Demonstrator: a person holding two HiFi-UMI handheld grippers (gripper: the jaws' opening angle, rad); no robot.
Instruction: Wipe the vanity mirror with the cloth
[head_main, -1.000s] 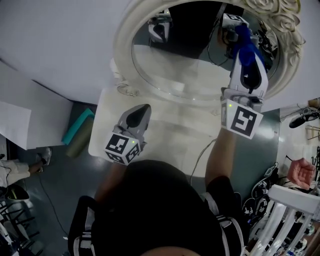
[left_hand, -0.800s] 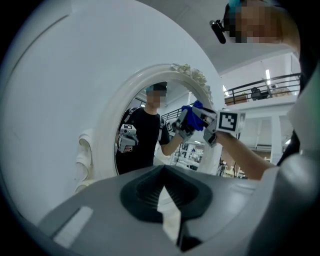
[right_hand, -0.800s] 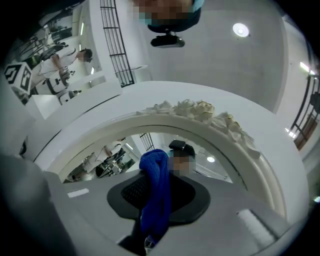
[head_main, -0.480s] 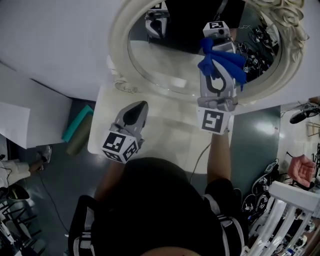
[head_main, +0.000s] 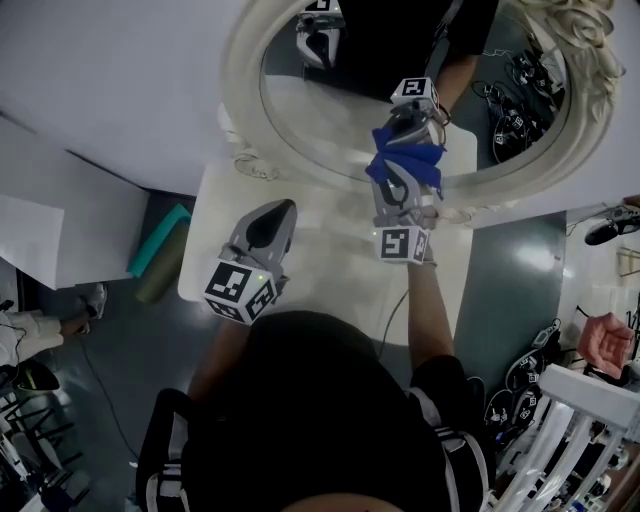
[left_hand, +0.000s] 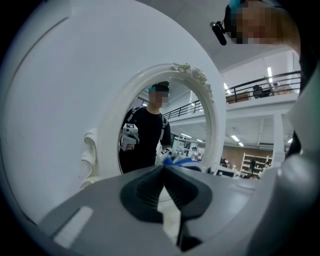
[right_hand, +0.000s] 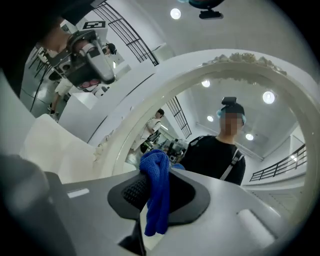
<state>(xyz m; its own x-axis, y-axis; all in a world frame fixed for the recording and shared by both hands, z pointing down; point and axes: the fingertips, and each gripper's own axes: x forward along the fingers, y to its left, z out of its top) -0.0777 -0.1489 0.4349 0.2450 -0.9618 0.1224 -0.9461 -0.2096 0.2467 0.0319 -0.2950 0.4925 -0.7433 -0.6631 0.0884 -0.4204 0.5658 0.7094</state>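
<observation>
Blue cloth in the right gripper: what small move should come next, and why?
Probably slide the right gripper leftward across the mirror. Its jaws clamp the blue cloth, which seems to meet its reflection low on the glass, and much glass lies to its left.

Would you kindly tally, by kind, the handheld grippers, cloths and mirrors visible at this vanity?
Grey handheld grippers: 2 (left gripper, right gripper)
Blue knitted cloth: 1
Oval white-framed vanity mirror: 1
Total: 4
</observation>
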